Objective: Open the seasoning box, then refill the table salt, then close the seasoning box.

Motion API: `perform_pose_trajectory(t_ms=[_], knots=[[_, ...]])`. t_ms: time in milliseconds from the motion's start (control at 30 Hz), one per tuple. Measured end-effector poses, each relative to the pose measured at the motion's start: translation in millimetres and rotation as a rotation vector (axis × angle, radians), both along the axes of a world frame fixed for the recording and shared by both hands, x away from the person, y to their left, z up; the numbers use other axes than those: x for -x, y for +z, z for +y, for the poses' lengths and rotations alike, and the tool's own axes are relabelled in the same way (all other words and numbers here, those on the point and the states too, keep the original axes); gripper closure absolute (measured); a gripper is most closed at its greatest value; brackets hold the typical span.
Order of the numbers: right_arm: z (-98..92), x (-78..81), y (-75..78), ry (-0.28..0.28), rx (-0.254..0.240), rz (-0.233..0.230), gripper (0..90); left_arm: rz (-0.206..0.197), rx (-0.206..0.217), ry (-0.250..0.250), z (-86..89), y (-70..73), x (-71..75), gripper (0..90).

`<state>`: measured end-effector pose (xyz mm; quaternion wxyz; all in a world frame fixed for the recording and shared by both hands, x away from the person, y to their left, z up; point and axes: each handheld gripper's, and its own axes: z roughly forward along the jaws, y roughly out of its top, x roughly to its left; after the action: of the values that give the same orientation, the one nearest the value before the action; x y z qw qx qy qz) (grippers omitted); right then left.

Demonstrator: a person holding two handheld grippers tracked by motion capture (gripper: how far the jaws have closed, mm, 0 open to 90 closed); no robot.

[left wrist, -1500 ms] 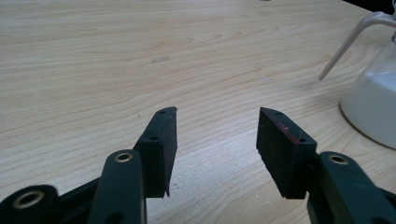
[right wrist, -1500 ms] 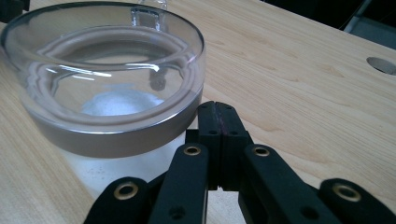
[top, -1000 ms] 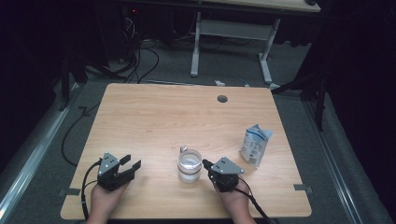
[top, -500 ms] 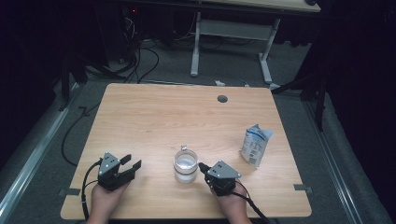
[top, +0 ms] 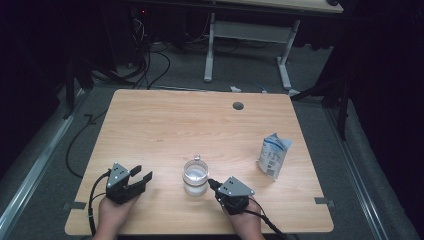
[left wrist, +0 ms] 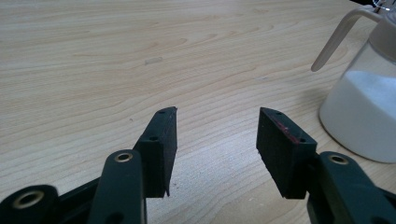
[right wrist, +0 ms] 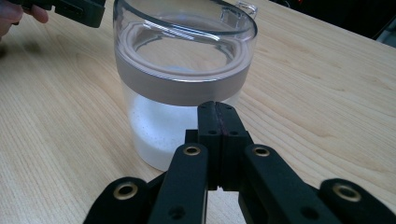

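Note:
A clear glass jar [top: 195,176] with a grey band, a plastic lid and white powder in its bottom stands near the table's front middle. My right gripper [top: 211,183] is shut with nothing between its jaws. Its tips rest at the jar's right wall, and in the right gripper view the closed tips [right wrist: 217,107] sit right against the jar [right wrist: 184,70]. My left gripper [top: 141,173] lies at the front left, open and holding nothing, pointing toward the jar. In the left gripper view the gripper [left wrist: 216,116] frames bare wood, with the jar [left wrist: 369,107] and its spout at the right edge.
A white and blue bag [top: 273,155] stands upright at the table's right side. A round cable hole [top: 238,105] sits near the far edge of the wooden table [top: 165,125]. Cables [top: 150,60] and a second desk's legs [top: 210,50] lie on the floor beyond.
The right gripper has edged a little to the left, and the jar has slid slightly left along with it. The left gripper has stayed put.

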<state>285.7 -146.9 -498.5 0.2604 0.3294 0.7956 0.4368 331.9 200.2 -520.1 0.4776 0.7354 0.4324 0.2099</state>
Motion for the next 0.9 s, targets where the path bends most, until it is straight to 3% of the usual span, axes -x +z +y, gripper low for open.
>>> perform_pose_trajectory(t_ms=[333,533,900], knots=[[-36.9,-15.6,-2.3,-0.086,0.018,0.013,88.6,0.002,0.001,0.008,1.5,-0.4,-0.6,48.5],[-65.4,-20.5,-8.3,-0.141,0.026,0.037,83.3,0.004,-0.006,0.016,0.8,-0.6,-0.4,48.5],[-113.7,-10.2,-18.6,-0.233,-0.024,0.068,71.7,0.004,-0.029,0.05,6.5,-2.3,-1.2,48.1]])
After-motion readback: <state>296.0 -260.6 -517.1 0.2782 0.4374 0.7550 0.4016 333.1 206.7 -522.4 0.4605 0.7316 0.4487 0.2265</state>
